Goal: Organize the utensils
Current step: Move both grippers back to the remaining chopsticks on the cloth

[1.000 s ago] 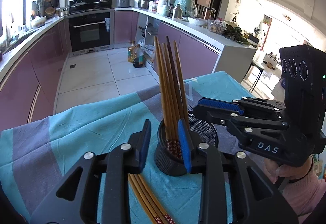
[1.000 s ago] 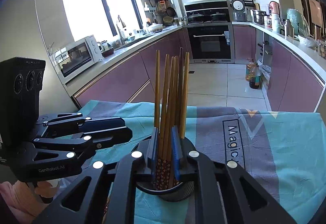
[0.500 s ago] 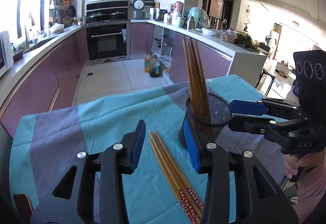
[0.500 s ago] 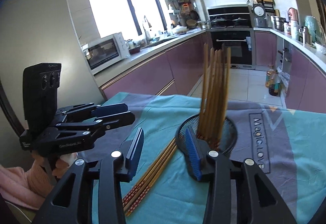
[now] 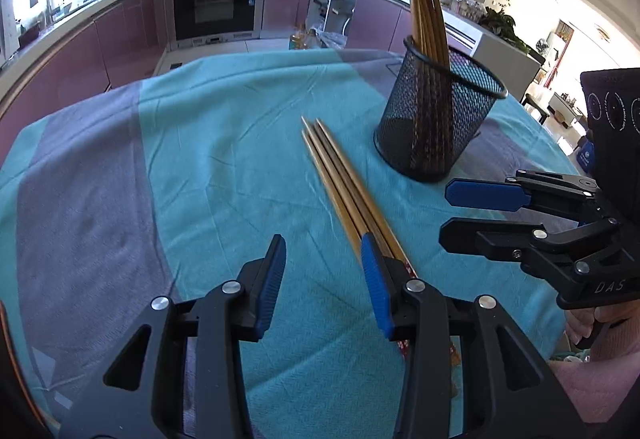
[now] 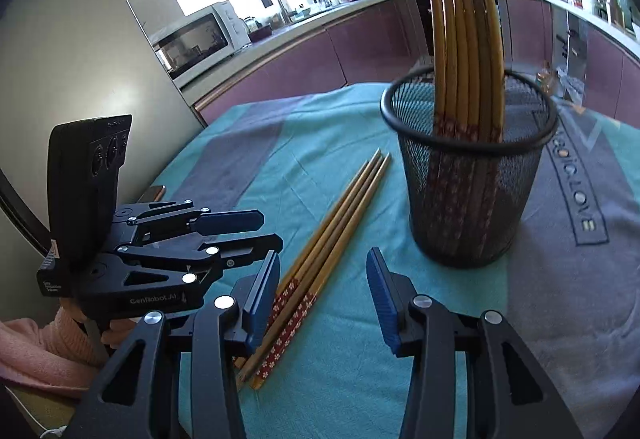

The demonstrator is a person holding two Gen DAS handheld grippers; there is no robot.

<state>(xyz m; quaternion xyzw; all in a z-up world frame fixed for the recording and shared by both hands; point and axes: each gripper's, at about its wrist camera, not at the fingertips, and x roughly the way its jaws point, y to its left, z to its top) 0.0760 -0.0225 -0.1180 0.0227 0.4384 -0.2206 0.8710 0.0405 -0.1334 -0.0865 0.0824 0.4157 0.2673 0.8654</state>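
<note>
Several loose wooden chopsticks [image 5: 340, 179] with red patterned ends lie side by side on the teal and grey cloth [image 5: 224, 143]. A black mesh cup [image 5: 436, 119] to their right holds several more chopsticks upright [image 6: 464, 39]. My left gripper [image 5: 323, 251] is open over the cloth, its right finger above the loose chopsticks, nothing between its pads. My right gripper [image 6: 323, 263] is open too, low over the patterned ends of the loose chopsticks [image 6: 332, 231], with the mesh cup [image 6: 468, 179] just beyond its right finger. Each gripper shows in the other's view: right gripper [image 5: 480, 211], left gripper [image 6: 240, 227].
The cloth covers a round table whose far edge drops to the kitchen floor. Purple cabinets, an oven [image 5: 212, 3] and a microwave [image 6: 200, 35] stand beyond. A small flat object [image 6: 152, 193] lies near the left table edge. Hands in pink sleeves [image 6: 36, 351] hold the grippers.
The right gripper let go of the chopsticks standing in the cup and opened. Both grippers drew back from the cup and sank toward the loose chopsticks on the cloth.
</note>
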